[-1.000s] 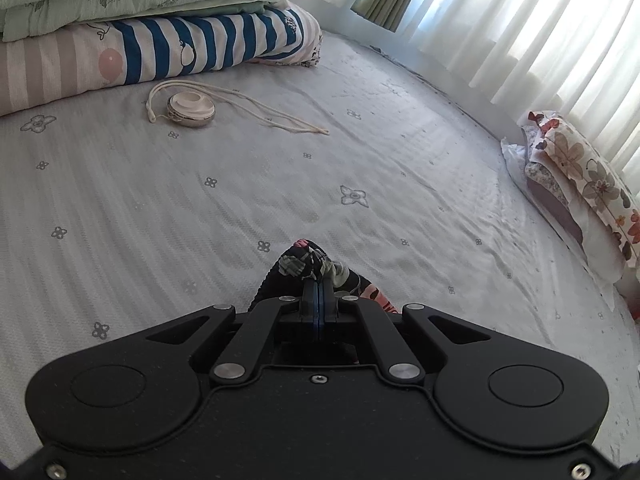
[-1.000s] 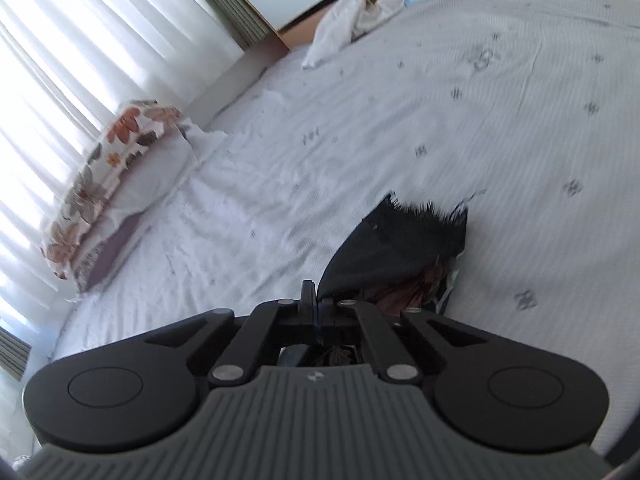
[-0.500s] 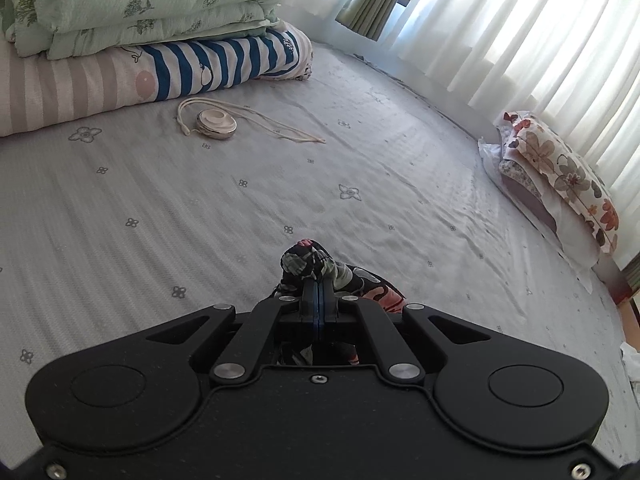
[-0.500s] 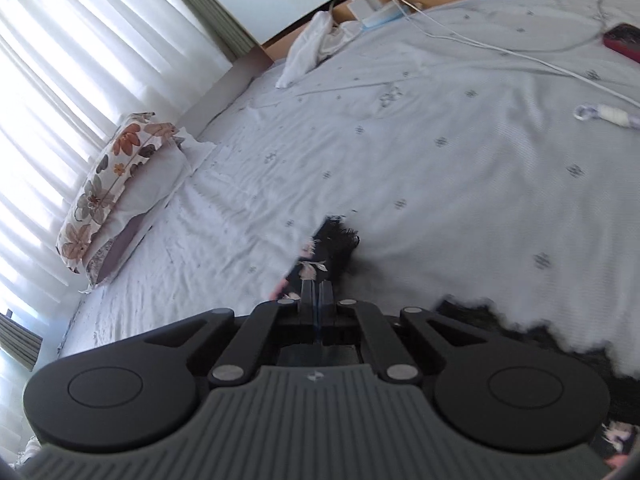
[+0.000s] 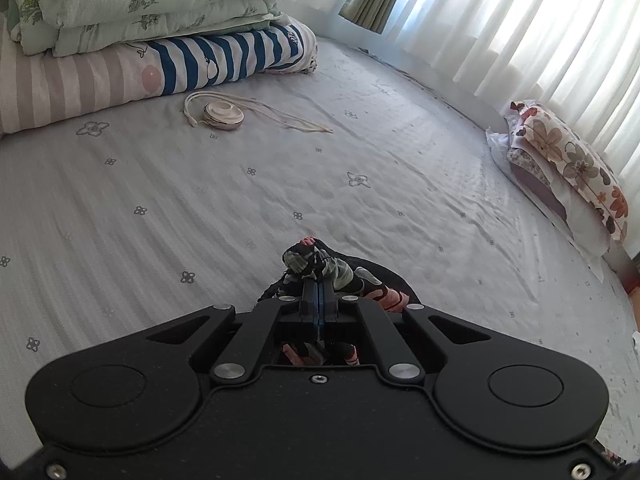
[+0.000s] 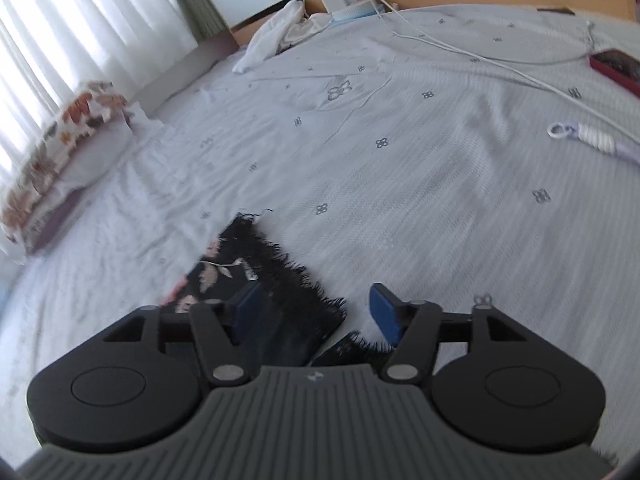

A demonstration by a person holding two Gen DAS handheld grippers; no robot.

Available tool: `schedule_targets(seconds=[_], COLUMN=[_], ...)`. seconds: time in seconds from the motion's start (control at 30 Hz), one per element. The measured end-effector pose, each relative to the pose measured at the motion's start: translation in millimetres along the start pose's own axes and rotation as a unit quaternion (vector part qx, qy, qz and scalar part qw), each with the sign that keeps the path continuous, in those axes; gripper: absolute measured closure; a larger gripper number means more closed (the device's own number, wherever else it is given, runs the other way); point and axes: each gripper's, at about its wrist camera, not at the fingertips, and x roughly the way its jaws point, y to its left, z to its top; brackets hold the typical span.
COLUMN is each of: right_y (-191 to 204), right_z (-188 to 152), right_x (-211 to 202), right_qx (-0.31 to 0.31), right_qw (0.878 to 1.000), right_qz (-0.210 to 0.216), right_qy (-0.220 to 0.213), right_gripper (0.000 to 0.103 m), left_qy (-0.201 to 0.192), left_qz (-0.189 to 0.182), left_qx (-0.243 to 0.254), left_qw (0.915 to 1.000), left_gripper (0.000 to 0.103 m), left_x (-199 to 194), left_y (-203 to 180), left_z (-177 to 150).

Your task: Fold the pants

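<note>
Evidently mid-fold, the left gripper pinched the black floral fringed pants; the right gripper hung open, folding unfinished.

From my left wrist feed, most of the pants are hidden beneath the gripper body at 6 o'clock. On my right feed the floral pillow at 9 o'clock is motion-blurred, and the red phone at 2 o'clock is cut off by the frame edge.
</note>
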Motion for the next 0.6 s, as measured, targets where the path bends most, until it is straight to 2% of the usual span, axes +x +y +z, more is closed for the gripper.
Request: schedule_targets(seconds=[0.07, 0.1, 0.13, 0.17, 0.2, 0.27, 0.3, 0.37, 0.43, 0.5, 0.53, 0.57, 0.6], right_y=[10, 15, 21, 23, 24, 24, 25, 26, 30, 41, 48, 56, 60], right_z=[-2, -5, -7, -9, -11, -13, -13, -15, -16, -20, -23, -27, -30], right_x=[12, 15, 19, 21, 24, 26, 28, 31, 33, 34, 35, 35, 35], right_qx=[-0.038, -0.057, -0.067, -0.064, -0.051, -0.037, -0.035, -0.038, -0.036, -0.054, -0.074, -0.093, -0.099], right_qw=[0.999, 0.998, 0.996, 0.994, 0.992, 0.991, 0.991, 0.993, 0.993, 0.993, 0.994, 0.993, 0.993], right_qz=[0.001, 0.014, 0.039, 0.062, 0.076, 0.095, 0.096, 0.088, 0.095, 0.085, 0.072, 0.060, 0.047], right_qy=[0.016, 0.026, 0.048, 0.068, 0.083, 0.086, 0.086, 0.074, 0.065, 0.052, 0.046, 0.039, 0.033], right_gripper=[0.024, 0.039, 0.061, 0.073, 0.080, 0.080, 0.067, 0.065, 0.051, 0.049, 0.050, 0.065, 0.087], left_qy=[0.002, 0.004, 0.004, 0.005, 0.006, 0.007, 0.008, 0.010, 0.011, 0.011, 0.011, 0.011, 0.011], left_qz=[0.006, 0.008, 0.010, 0.011, 0.013, 0.016, 0.017, 0.018, 0.019, 0.019, 0.019, 0.018, 0.016], left_qx=[-0.001, -0.001, -0.001, -0.001, -0.001, -0.001, -0.001, 0.002, 0.004, 0.003, 0.001, -0.002, -0.005], left_qw=[1.0000, 1.0000, 0.9999, 0.9999, 0.9999, 0.9999, 0.9998, 0.9998, 0.9998, 0.9998, 0.9998, 0.9998, 0.9998], left_gripper=[0.101, 0.101, 0.101, 0.101, 0.101, 0.101, 0.101, 0.101, 0.101, 0.101, 0.101, 0.101, 0.101], left_x=[5, 7, 9, 11, 13, 16, 18, 22, 25, 28, 29, 30, 31], left_y=[0, -1, -1, -1, -2, -3, -3, -5, -6, -7, -8, -7, -7], left_z=[-1, -2, -2, -3, -3, -3, -3, -4, -4, -5, -6, -6, -7])
